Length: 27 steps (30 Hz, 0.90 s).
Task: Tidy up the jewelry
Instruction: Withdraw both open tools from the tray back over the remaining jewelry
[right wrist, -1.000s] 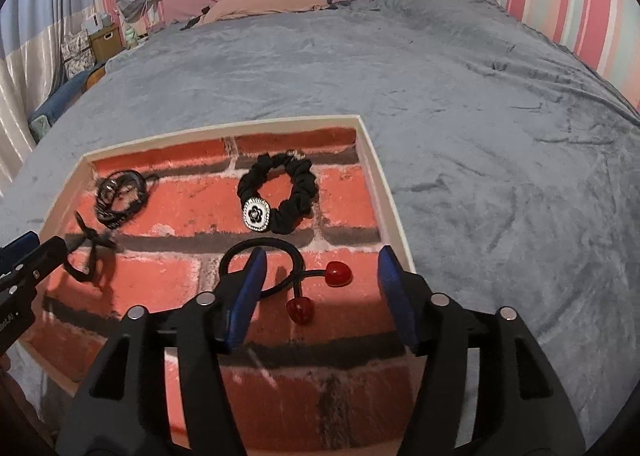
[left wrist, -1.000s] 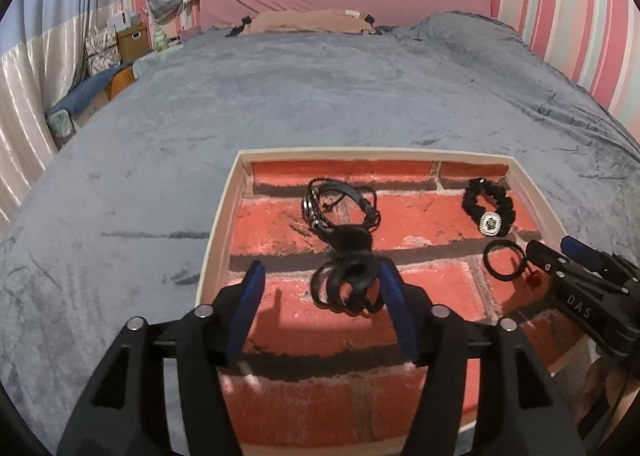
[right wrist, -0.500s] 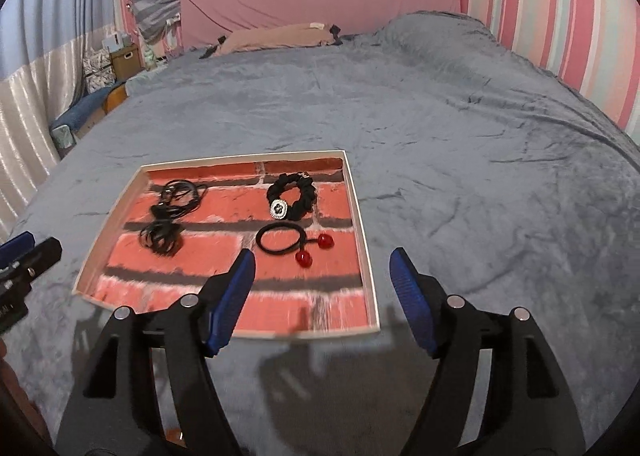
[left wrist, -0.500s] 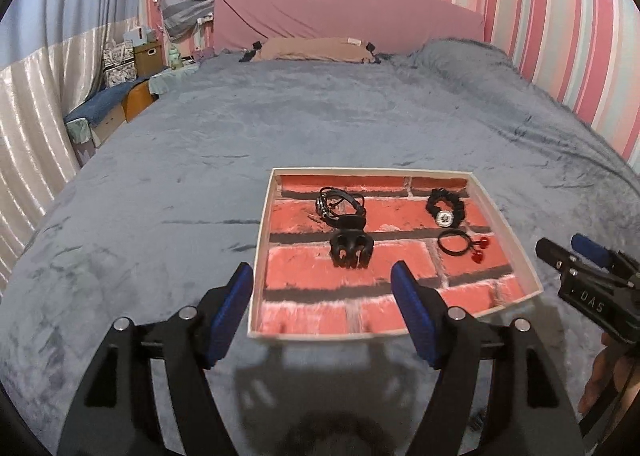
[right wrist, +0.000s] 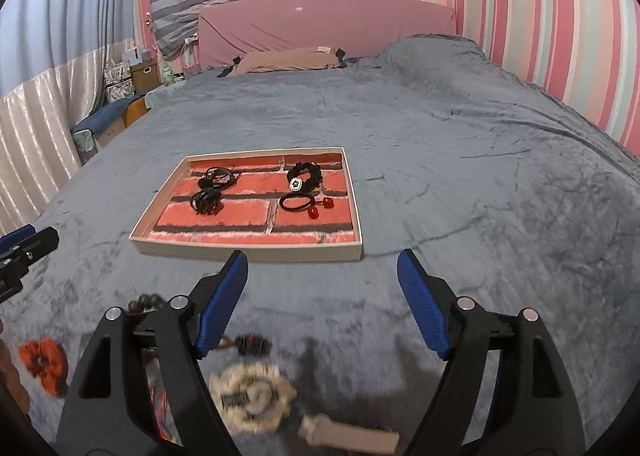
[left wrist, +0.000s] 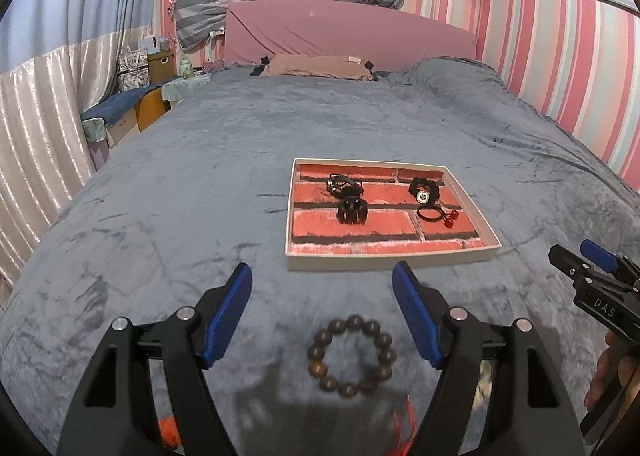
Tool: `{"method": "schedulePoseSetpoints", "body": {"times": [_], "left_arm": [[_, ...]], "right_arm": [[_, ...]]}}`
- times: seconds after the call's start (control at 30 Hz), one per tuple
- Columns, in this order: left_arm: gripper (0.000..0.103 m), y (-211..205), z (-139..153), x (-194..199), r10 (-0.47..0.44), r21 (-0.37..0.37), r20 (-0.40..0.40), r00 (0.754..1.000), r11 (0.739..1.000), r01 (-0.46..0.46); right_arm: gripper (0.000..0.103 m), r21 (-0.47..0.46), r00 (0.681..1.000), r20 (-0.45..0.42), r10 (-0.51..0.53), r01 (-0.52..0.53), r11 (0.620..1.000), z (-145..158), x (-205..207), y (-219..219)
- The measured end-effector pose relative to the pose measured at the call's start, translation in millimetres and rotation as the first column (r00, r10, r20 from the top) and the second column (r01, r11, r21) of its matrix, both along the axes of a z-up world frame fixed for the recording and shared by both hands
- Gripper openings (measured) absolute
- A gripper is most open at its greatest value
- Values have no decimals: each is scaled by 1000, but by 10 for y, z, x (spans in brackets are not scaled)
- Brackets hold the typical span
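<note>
A cream-rimmed tray [left wrist: 390,256] with a brick-print floor lies on the grey bed. It holds a black claw clip [left wrist: 351,211], a black cord bracelet [left wrist: 342,183], a black scrunchie with a charm [left wrist: 424,190] and a black hair tie with red beads [left wrist: 436,215]. My left gripper [left wrist: 322,270] hovers short of the tray with its jaws opening and nothing between them. A brown bead bracelet [left wrist: 352,356] lies on the blanket beneath it. My right gripper [right wrist: 322,258] hangs before the tray [right wrist: 248,252], its jaws also opening and empty.
Loose pieces lie on the blanket near me: an orange scrunchie [right wrist: 44,360], a cream furry hair clip [right wrist: 252,396], a beige bar clip [right wrist: 348,436] and a red tassel [left wrist: 404,428]. A pink headboard [left wrist: 348,36] and pillow stand at the far end. Striped walls flank the bed.
Both grippers have pulled back and up from over the tray, their jaws widening. The claw clip and the red-bead hair tie stay in the tray. The loose pieces near me have come into view.
</note>
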State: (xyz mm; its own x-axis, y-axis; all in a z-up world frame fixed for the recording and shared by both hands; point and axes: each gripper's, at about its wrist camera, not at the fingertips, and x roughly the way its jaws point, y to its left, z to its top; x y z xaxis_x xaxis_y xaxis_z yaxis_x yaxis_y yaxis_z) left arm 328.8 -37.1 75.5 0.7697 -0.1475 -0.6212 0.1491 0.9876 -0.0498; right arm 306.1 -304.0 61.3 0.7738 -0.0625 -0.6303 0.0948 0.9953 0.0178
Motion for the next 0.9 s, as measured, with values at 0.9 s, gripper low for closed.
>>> {"method": "schedulePoseSetpoints", "body": {"times": [0.9], "left_arm": [[91,854,-558,-1360,84,66,39,996,994,-86]], "right_arm": [[87,-66,998,42,-37,40,997,-487,-1370,-36]]}}
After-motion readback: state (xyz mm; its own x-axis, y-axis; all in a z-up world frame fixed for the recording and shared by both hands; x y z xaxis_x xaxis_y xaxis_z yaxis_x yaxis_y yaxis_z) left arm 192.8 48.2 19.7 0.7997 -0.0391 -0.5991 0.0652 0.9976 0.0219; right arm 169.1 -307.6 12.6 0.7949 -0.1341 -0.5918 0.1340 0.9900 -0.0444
